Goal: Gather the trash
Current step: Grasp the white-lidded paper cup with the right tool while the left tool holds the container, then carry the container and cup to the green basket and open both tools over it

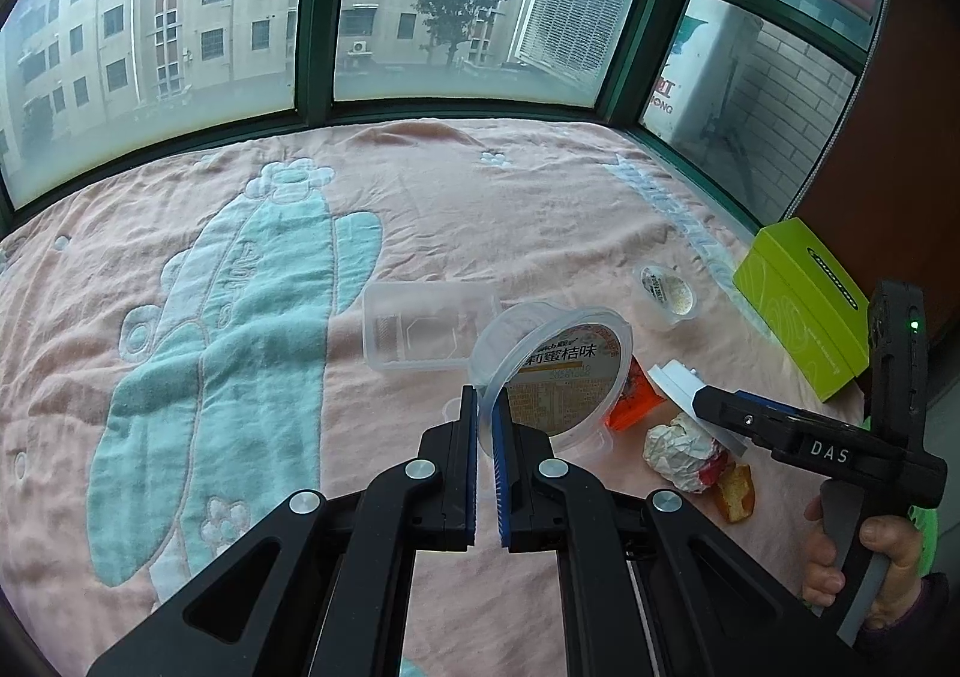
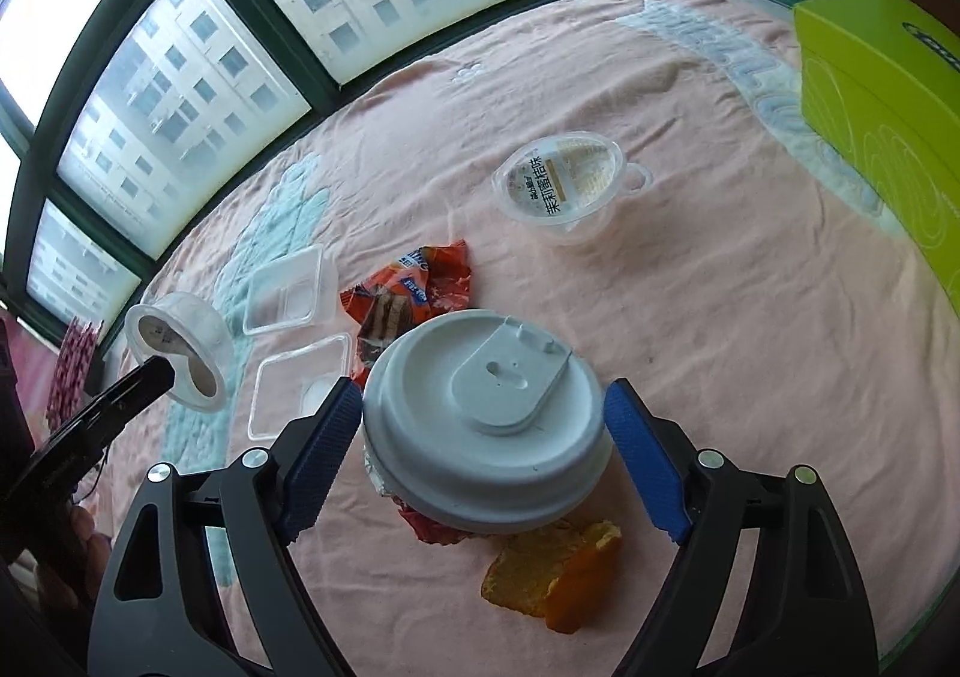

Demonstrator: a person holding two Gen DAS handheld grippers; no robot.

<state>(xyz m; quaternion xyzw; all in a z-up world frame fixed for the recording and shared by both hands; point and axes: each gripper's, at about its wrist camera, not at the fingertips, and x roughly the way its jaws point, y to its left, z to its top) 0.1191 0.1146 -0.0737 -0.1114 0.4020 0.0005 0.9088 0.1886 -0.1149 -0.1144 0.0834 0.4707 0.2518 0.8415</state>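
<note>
Two grippers: left gripper [image 1: 485, 407] pinches clear printed-lid cup [image 1: 558, 371] rim; right gripper [image 2: 480, 425] spread around white lid [image 2: 486, 419].

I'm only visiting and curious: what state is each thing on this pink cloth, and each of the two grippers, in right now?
Left gripper: shut on the clear cup's rim.
Clear cup: lifted, tipped sideways.
Right gripper: open around the white lid.
White lid: top side up, between the jaws.
Small jelly cup: lying tilted.
Nearer clear tray: empty, mouth up.
Green box: closed.
</note>
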